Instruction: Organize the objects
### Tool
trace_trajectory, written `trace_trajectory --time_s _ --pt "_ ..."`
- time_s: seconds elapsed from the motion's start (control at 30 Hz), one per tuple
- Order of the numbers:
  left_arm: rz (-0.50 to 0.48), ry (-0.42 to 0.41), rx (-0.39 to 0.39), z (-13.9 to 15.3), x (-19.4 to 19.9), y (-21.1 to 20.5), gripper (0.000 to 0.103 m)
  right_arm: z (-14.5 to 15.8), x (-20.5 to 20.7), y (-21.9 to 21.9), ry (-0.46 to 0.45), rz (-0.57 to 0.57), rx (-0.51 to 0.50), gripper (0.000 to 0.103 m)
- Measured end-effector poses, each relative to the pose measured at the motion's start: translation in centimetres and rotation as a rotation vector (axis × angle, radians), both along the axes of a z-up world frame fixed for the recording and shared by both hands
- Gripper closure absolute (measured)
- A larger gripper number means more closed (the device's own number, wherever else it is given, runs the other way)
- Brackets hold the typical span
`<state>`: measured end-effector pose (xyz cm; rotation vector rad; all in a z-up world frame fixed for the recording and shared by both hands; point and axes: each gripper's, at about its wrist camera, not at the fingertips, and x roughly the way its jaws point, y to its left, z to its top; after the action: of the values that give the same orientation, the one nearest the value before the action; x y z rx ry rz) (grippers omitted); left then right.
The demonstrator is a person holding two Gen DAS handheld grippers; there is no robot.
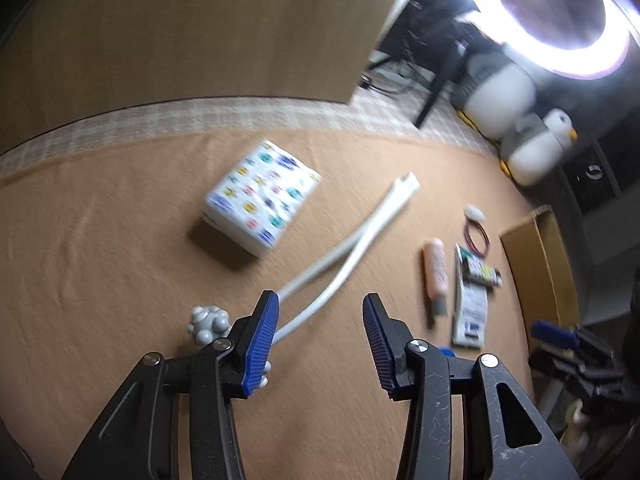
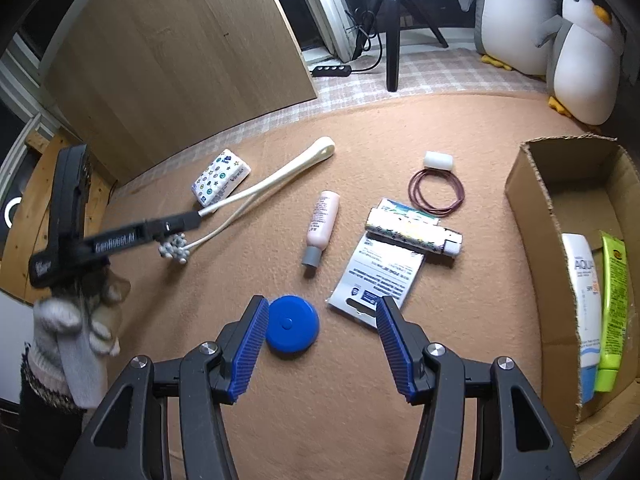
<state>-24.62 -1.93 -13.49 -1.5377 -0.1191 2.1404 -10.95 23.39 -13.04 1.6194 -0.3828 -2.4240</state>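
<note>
Massager (image 1: 320, 276) with its white forked handle lies on the tan blanket (image 1: 120, 240) between my left gripper's (image 1: 320, 344) spread jaws, untouched; my right gripper (image 2: 322, 350) gapes beside a blue round lid (image 2: 292, 328), tissue pack (image 1: 262, 194) farther off

My left view is smeared by motion blur: the tissue pack (image 1: 262, 194) beyond the left tongs (image 1: 320, 346) has soft, doubled edges. A ring lamp (image 1: 560, 20) far up and to the right of those tongs blows out to white glare, and the room around it sinks into darkness. My right view is sharper and evenly lit; the blue lid (image 2: 292, 328) just inside the right tongs (image 2: 322, 350) throws a short soft shadow. Both pictures bow strongly at the rims and go black in the corners.
</note>
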Motion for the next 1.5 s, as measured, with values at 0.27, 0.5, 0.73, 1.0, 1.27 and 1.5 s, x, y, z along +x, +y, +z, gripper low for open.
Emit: trace_trajectory --time_s 0.27,0.5,0.73,1.0,1.27,1.5 --pt "-0.036 0.043 -0.024 1.2 2.2 0.2 0.056 -0.6 -1.9 -2.0 -0.02 0.022 -0.059 0.051" --pt "-0.023 0.034 -0.103 -0.3 -0.5 -0.5 0.059 -3.1 -4.5 -5.3 -0.098 0.028 -0.155 0.055" --pt "-0.101 -0.013 -0.152 -2.6 -2.4 0.5 0.081 -6.7 -6.4 -7.6 -0.203 -0.012 -0.241 0.07" --pt "-0.147 -0.037 -0.141 -3.7 -3.0 0.5 0.091 -8.6 -7.7 -8.2 -0.253 -0.063 -0.313 0.071" --pt "-0.184 -0.056 -0.117 -3.6 -1.4 0.7 0.092 -8.8 -7.8 -7.5 -0.274 -0.1 -0.367 0.082" --pt "-0.182 -0.083 -0.071 -4.1 0.0 0.3 0.092 -8.6 -7.2 -7.6 -0.25 -0.064 -0.285 0.094"
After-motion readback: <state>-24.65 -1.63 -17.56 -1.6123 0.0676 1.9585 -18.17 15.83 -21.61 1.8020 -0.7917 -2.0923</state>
